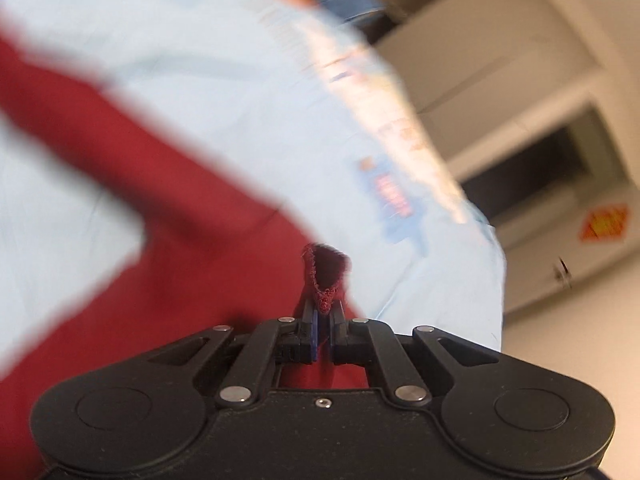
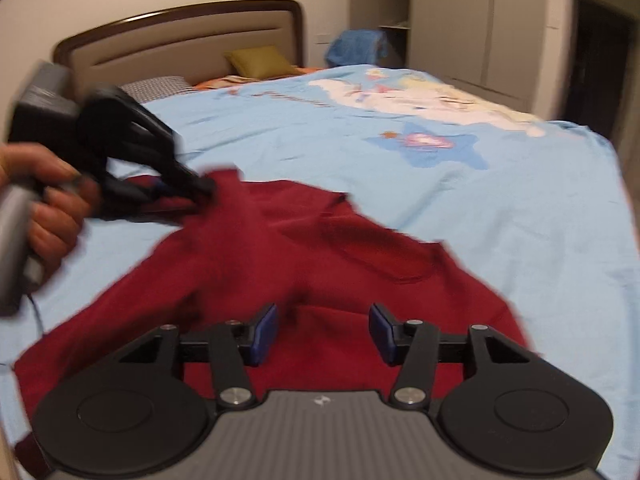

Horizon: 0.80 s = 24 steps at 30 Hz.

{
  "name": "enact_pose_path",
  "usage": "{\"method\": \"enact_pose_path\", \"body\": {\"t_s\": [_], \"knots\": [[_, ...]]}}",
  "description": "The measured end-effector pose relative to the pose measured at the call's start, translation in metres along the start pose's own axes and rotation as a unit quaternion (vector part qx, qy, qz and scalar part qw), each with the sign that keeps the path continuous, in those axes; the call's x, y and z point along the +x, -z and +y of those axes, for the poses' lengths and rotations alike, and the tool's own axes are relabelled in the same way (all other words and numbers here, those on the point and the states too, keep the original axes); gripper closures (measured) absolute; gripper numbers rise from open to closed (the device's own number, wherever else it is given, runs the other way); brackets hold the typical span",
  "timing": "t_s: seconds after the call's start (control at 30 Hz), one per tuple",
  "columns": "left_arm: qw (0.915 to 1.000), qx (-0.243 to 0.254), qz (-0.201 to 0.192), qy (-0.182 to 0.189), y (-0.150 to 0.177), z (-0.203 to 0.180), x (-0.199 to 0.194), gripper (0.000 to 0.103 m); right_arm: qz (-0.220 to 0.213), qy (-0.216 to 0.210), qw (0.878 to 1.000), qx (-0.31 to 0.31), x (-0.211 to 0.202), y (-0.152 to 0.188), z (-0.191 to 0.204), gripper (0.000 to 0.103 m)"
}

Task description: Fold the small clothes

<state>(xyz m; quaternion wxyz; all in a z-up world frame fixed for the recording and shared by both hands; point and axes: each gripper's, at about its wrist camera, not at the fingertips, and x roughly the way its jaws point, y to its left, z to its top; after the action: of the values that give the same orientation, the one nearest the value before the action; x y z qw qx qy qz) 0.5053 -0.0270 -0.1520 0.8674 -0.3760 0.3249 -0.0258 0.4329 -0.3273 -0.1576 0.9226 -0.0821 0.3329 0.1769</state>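
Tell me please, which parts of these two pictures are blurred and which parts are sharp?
Left wrist view: the left gripper and the pinched red hem are sharp; the red garment and blue sheet are streaked with motion blur. Right wrist view: the right gripper is sharp, the hand is smeared, and the headboard bends with fisheye distortion.

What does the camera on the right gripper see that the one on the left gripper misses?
Only the right wrist view shows the headboard, the olive pillow, the person's hand and the open right gripper over the cloth. Only the left wrist view shows, close up, the red hem pinched in the shut left gripper. Both show the red garment lying on the light blue bedsheet.
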Motion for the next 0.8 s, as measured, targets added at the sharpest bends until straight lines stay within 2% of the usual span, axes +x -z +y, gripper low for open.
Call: {"method": "enact_pose_path", "body": {"t_s": [0.1,0.17,0.23,0.33,0.43,0.47,0.5,0.57,0.67,0.7,0.8], "knots": [[0.9963,0.082,-0.025,0.003,-0.020,-0.013,-0.009,0.099,0.008,0.055,0.998,0.025,0.001,0.001,-0.045,0.047],[0.9927,0.116,-0.031,0.000,-0.026,-0.015,-0.012,0.099,0.017,0.069,0.996,0.048,0.006,0.001,-0.075,0.049],[0.9908,0.131,-0.032,-0.003,-0.029,-0.014,-0.015,0.099,0.028,0.054,0.996,0.069,0.016,-0.001,-0.103,0.050],[0.9917,0.126,-0.027,-0.007,-0.027,-0.009,-0.015,0.099,0.057,0.004,0.996,0.073,0.036,-0.001,-0.130,0.050],[0.9924,0.120,-0.023,-0.013,-0.023,-0.004,-0.012,0.099,0.100,-0.012,0.994,0.047,0.063,0.003,-0.137,0.052],[0.9925,0.119,-0.023,-0.014,-0.023,-0.003,-0.012,0.099,0.112,-0.012,0.993,0.039,0.071,0.006,-0.136,0.057],[0.9923,0.120,-0.025,-0.014,-0.023,-0.003,-0.012,0.099,0.122,-0.011,0.992,0.031,0.077,0.008,-0.134,0.071],[0.9908,0.130,-0.036,-0.010,-0.024,-0.008,-0.013,0.099,0.135,0.011,0.991,0.012,0.083,0.010,-0.128,0.090],[0.9859,0.159,-0.049,-0.020,-0.026,-0.013,-0.010,0.099,0.121,0.021,0.991,0.050,0.070,0.012,-0.132,0.088],[0.9842,0.168,-0.048,-0.024,-0.027,-0.013,-0.006,0.099,0.112,0.024,0.991,0.062,0.062,0.013,-0.132,0.084],[0.9797,0.194,-0.013,-0.050,-0.024,-0.001,0.020,0.098,0.095,0.010,0.994,0.054,0.031,0.023,-0.120,0.079]]}}
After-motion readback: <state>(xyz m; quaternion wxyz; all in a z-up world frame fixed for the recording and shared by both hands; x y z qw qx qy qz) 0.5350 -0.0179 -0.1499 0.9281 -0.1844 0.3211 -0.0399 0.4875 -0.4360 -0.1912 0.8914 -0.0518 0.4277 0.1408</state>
